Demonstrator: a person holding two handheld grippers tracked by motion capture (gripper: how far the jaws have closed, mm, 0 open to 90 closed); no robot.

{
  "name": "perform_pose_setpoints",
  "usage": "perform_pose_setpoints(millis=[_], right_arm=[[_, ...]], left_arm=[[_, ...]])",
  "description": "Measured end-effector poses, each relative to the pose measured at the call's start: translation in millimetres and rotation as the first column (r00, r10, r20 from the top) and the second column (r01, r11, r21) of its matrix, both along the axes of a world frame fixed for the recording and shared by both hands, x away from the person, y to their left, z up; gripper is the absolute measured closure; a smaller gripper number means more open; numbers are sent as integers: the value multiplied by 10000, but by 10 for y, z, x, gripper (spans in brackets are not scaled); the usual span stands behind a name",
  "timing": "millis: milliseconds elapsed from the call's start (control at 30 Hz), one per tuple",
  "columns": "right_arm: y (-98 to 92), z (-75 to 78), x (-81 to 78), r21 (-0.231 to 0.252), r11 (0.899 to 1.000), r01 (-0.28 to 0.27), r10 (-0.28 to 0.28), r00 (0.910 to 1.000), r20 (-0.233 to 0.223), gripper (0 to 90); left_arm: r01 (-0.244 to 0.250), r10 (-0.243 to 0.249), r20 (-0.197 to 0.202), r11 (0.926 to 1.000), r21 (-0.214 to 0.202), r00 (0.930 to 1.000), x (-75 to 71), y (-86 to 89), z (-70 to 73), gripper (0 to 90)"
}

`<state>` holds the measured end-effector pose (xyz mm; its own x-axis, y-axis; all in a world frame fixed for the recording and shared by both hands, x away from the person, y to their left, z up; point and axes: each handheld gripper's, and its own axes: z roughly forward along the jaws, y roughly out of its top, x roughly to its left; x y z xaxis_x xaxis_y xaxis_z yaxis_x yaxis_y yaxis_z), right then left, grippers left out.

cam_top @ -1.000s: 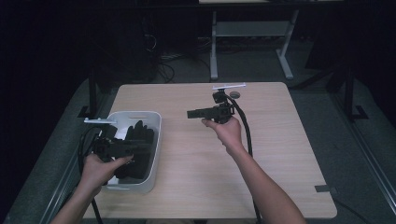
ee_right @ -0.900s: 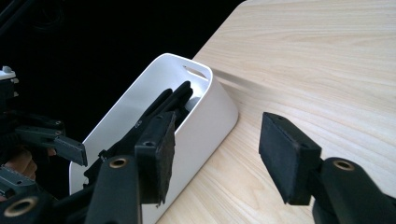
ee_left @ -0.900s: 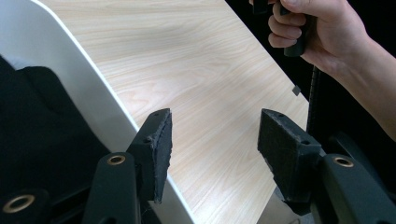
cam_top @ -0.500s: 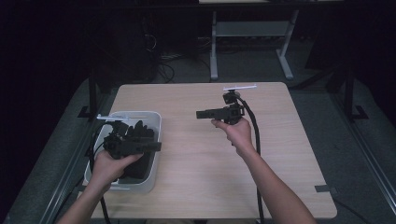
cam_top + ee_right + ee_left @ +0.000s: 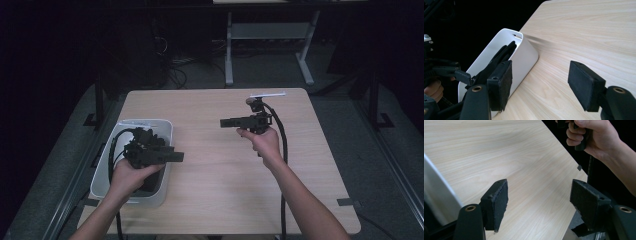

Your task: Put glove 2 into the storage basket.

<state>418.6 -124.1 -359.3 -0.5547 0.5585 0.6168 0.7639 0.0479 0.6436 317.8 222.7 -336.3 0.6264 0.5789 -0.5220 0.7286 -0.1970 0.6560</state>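
My left gripper (image 5: 177, 157) hangs over the right rim of a white bin (image 5: 103, 171) and points right across the table. Its jaws have just been opening and hold nothing; the left gripper view shows the left gripper (image 5: 540, 200) over bare wood. My right gripper (image 5: 223, 122) is held above the table's middle and points left toward the bin. Its jaws have also just been opening, with nothing between them, as the right gripper (image 5: 544, 83) shows in its own view. Black glove-like fabric (image 5: 504, 53) lies inside the bin (image 5: 524, 58).
The light wooden table (image 5: 215, 190) stretches between the two grippers. The bin's wall (image 5: 435, 192) is at the left of the left gripper view. A cable (image 5: 282, 145) trails from the right gripper along the forearm. Dark floor and a metal frame (image 5: 229, 55) lie beyond the table.
The left gripper has moved right, from over the bin's inside to its right rim. The right gripper has drifted right. Both pairs of jaws stand wider.
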Motion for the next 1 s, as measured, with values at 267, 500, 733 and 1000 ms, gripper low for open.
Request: perform_pose_setpoints(millis=[267,500,733,1000], right_arm=[[-187,-33,-32,111,9998,145,-145,9999,54,350],[-347,-30,-80,201,9993,321,-322,9995,37,341],[-492,-64,-130,240,9986,474,-473,9989,-39,338],[-669,-84,-208,274,9976,629,-628,9980,-23,338]], left_arm=[[169,-169,-17,9999,9,9999,18,-136,-19,270],[225,-226,68,9997,77,9997,7,-212,-30,270],[327,-328,86,9994,77,9994,-6,-280,-35,270],[573,-574,168,9983,63,9982,-21,-404,-48,269]])
